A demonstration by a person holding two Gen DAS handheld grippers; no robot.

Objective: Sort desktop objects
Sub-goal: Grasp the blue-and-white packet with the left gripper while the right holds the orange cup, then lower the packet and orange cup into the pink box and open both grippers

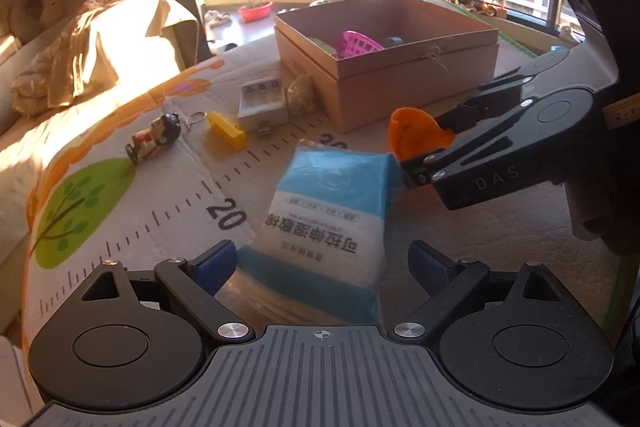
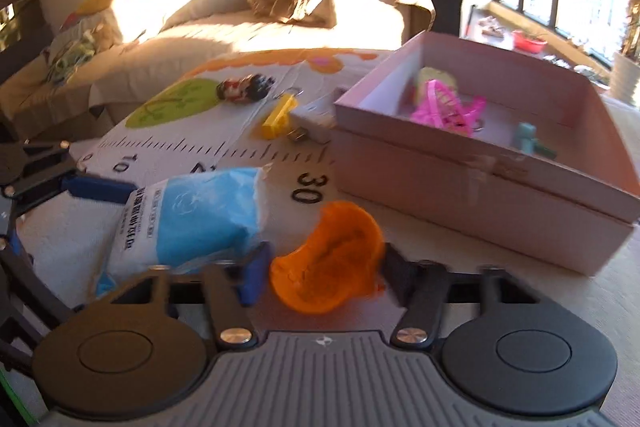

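Note:
A blue-and-white soft packet (image 1: 328, 215) lies on the ruler-printed mat, and my left gripper (image 1: 322, 263) stands open around its near end, with a gap at the right pad. The same packet (image 2: 196, 215) shows in the right wrist view, with a blue left finger (image 2: 100, 189) beside it. An orange plastic cup (image 2: 328, 259) lies on its side just right of the packet. My right gripper (image 2: 324, 273) has a pad against each side of the cup. From the left wrist view, the orange cup (image 1: 412, 137) sits between the right gripper's (image 1: 428, 147) black fingers.
An open pink cardboard box (image 2: 460, 203) stands behind, holding a pink basket (image 2: 444, 107) and a teal piece (image 2: 528, 137). On the mat to the left lie a yellow piece (image 1: 226, 129), a doll keychain (image 1: 154, 137), a grey charger (image 1: 262, 103) and a shell (image 1: 302, 93).

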